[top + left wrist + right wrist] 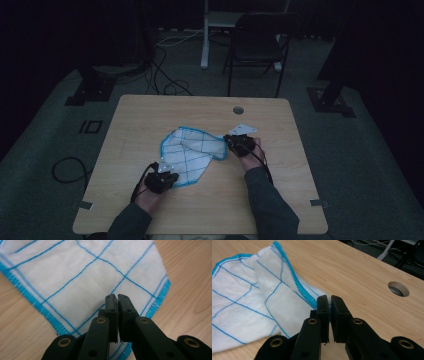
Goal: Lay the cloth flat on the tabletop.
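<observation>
1. Nearest to you, at the lower left of the high view, your left gripper (167,176) is pinching the near corner of the cloth (192,155). In the left gripper view its jaws are standing together with a thread of fabric showing between the tips, so it is clamped on the cloth (82,285).
2. Further up, right of centre in the high view, your right gripper (231,142) is biting the cloth's right corner. In the right gripper view the jaws are closed on the blue hem of the cloth (262,302).
3. The cloth is lying partly folded over itself at the middle of the table (150,107), spanning the gap between both grippers.
4. Judged handling: the cloth is looking thin, light and limp, so it is likely sagging wherever you are not supporting it. It is not fragile, though a shallow pinch could slip. The stitched hem at the corners is offering the firmest hold.
5. Count: one cloth, two grippers, one table with one round cable hole (238,110) near its far edge, and one chair (255,42) at the top of the frame.
</observation>
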`<control>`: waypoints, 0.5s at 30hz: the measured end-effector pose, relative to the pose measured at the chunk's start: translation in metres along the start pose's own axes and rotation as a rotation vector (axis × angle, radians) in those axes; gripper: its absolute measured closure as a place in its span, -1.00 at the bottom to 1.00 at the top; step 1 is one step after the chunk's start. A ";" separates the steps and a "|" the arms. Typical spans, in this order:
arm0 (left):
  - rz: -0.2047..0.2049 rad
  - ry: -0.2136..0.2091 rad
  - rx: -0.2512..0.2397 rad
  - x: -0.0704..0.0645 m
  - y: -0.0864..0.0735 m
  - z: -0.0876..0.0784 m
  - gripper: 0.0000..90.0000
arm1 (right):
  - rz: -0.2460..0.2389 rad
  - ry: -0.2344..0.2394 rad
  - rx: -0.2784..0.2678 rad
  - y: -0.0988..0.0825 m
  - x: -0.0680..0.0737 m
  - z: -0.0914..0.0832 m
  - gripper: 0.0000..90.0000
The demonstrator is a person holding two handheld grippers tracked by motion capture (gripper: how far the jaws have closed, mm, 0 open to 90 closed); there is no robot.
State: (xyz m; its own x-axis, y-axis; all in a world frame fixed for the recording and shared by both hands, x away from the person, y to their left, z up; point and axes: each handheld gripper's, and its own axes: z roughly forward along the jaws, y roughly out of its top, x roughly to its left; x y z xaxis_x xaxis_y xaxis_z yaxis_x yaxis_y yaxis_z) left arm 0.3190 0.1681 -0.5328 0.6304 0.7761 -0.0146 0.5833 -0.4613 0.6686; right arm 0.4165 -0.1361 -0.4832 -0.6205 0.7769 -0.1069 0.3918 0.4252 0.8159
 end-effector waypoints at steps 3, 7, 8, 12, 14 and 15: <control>-0.006 0.014 0.005 0.005 -0.001 -0.002 0.94 | 0.004 -0.007 0.002 -0.002 -0.003 -0.002 0.92; -0.013 0.040 0.016 0.013 -0.002 -0.005 0.94 | 0.009 -0.017 0.004 -0.003 -0.008 -0.004 0.92; -0.019 0.046 0.016 0.015 -0.003 -0.005 0.95 | 0.011 -0.020 0.003 -0.003 -0.009 -0.005 0.92; -0.034 0.086 0.028 0.025 -0.004 -0.008 0.95 | 0.017 -0.032 0.007 -0.004 -0.014 -0.008 0.92; -0.041 0.106 0.032 0.030 -0.005 -0.010 0.96 | 0.021 -0.037 0.007 -0.005 -0.017 -0.009 0.92; -0.047 0.114 0.032 0.033 -0.006 -0.010 0.96 | 0.025 -0.041 0.009 -0.006 -0.019 -0.009 0.92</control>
State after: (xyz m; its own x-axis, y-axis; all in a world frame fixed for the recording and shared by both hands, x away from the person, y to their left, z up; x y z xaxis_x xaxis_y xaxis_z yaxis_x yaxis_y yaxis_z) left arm 0.3310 0.2004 -0.5295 0.5409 0.8402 0.0402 0.6283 -0.4353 0.6448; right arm 0.4194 -0.1573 -0.4806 -0.5820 0.8057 -0.1101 0.4129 0.4093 0.8136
